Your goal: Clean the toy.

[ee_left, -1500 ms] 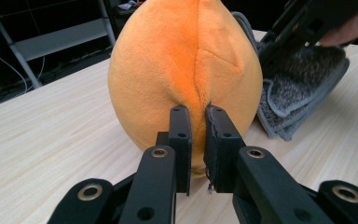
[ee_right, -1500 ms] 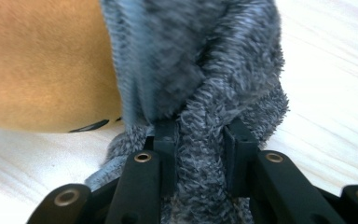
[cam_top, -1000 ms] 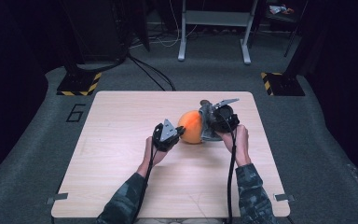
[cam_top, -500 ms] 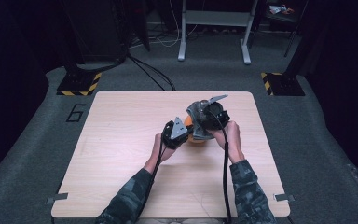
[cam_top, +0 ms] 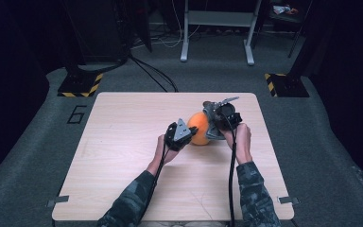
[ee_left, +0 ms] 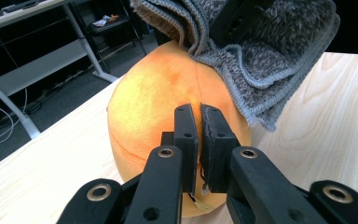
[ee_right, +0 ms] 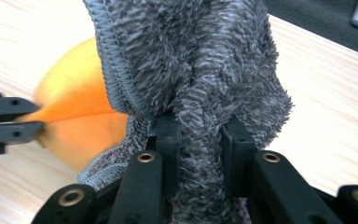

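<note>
Orange plush, round like a pumpkin or fruit toy (cam_top: 199, 128), sits on my pale wooden table (cam_top: 123, 156), a little right of centre and toward the far half. I work two hand-held grippers from the near edge.

My left gripper (ee_left: 199, 135) pinches a seam ridge on the near-left side of the toy. Its jaws are nearly together, with only a thin fold of orange fabric between them. From above, the left gripper (cam_top: 182, 135) presses against the toy's left flank.

My right gripper (ee_right: 200, 140) is clamped on a thick bunch of grey fleecy cloth (ee_right: 191, 70). The cloth rises from the jaws in heavy folds with a stitched edge. In the left gripper view, the cloth (ee_left: 261, 51) drapes over the top right of the toy and hangs down its far side toward the table. From above, the right gripper (cam_top: 222, 118) sits at the toy's upper right.

I judge the step to be wiping the toy with the cloth while the left side steadies it.

To do it well, I would keep the left pinch firm, since the toy is soft and could roll. I would drag the cloth across the surface with light pressure, not lift it. I would keep the cloth bunched so no loose edge snags the left jaws.
</note>
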{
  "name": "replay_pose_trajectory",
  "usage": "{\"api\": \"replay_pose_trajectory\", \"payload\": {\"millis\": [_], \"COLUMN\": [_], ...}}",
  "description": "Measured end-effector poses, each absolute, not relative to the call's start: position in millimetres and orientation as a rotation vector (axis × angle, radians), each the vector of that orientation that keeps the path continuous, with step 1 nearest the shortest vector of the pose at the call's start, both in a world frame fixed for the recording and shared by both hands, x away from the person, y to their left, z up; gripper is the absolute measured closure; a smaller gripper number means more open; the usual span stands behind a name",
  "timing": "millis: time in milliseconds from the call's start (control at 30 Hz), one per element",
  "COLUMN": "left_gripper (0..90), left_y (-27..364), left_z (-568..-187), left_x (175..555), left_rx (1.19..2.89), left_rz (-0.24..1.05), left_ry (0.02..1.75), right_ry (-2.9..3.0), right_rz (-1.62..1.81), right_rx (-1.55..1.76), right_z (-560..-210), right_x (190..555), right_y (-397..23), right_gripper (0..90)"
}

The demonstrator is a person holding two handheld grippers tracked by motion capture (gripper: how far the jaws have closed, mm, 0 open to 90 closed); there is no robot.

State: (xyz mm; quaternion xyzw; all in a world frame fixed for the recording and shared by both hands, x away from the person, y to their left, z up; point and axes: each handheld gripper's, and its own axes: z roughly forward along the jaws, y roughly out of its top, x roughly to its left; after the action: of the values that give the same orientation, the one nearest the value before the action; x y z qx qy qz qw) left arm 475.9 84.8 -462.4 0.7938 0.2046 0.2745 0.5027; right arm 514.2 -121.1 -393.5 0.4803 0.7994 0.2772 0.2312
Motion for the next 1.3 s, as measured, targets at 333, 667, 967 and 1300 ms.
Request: {"api": "replay_pose_trajectory", "payload": {"millis": [333,667,967,1300], "left_gripper": [86.1,86.1,86.1,84.8], "left_y": [81.6,78.2,77.3,94.3], "left_z": [-462.7,-463.4,-463.0,-460.3], "left_x": [475.8,473.9,474.2,478.6], "left_rx": [1.914,1.928,1.934,1.923], "left_rz": [0.656,0.654,0.654,0.649], "left_ry": [0.488,0.473,0.473,0.559], "right_ry": [2.283,2.283,2.185,2.159], "right_rz": [0.960,0.845,0.808,0.923], "right_rx": [1.189,1.168,1.282,1.270], "right_z": [-377.1,-385.3,-390.1,-379.1], "right_x": [499.3,509.1,519.7,492.8], "right_y": [-97.3,-88.0,-109.7,-125.6], "right_gripper": [71.8,72.4,72.3,71.1]}}
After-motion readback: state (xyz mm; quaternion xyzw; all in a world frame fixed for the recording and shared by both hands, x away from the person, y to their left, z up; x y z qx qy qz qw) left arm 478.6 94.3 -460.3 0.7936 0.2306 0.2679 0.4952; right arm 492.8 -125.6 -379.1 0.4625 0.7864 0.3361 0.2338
